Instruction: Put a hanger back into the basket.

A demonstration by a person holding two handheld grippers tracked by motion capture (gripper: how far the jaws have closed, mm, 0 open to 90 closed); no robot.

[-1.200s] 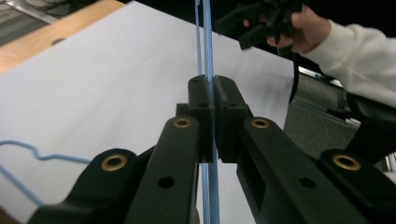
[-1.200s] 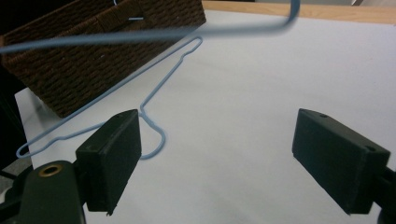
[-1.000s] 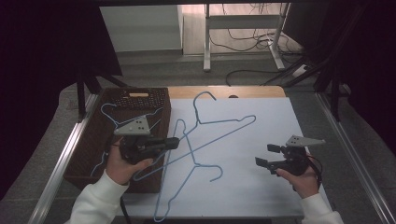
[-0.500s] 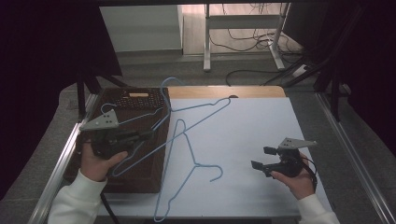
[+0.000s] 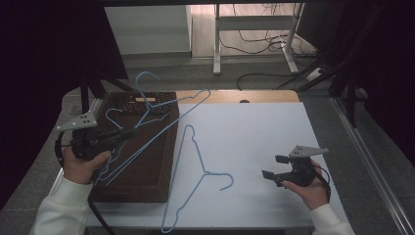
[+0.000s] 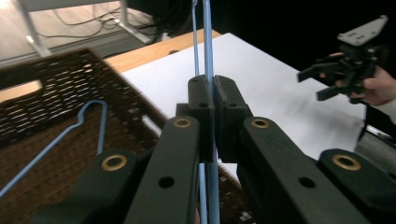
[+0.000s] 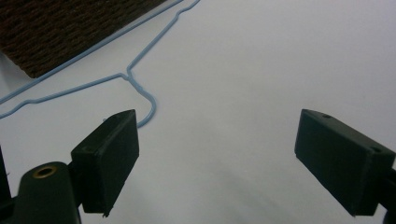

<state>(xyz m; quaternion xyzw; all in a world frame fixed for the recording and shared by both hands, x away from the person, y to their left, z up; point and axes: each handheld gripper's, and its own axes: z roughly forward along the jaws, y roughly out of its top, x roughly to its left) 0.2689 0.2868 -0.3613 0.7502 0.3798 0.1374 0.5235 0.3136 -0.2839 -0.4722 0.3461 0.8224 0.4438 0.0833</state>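
Gripping a blue wire hanger (image 5: 161, 125), the left gripper (image 5: 128, 132) is held above the dark woven basket (image 5: 147, 171) at the table's left side. In the left gripper view the jaws are seen pressed together on the hanger's wire (image 6: 208, 56), which runs up between them. The held hanger is raised and tilted over the basket, its hook (image 5: 147, 78) past the basket's far rim. Another blue hanger (image 5: 113, 117) is seen lying inside the basket. A third hanger (image 5: 195, 176) lies flat on the white table sheet (image 5: 254, 132), just beside the basket. The right gripper (image 5: 272, 166) is held over the sheet, near the third hanger's hook, jaws spread wide with nothing between them.
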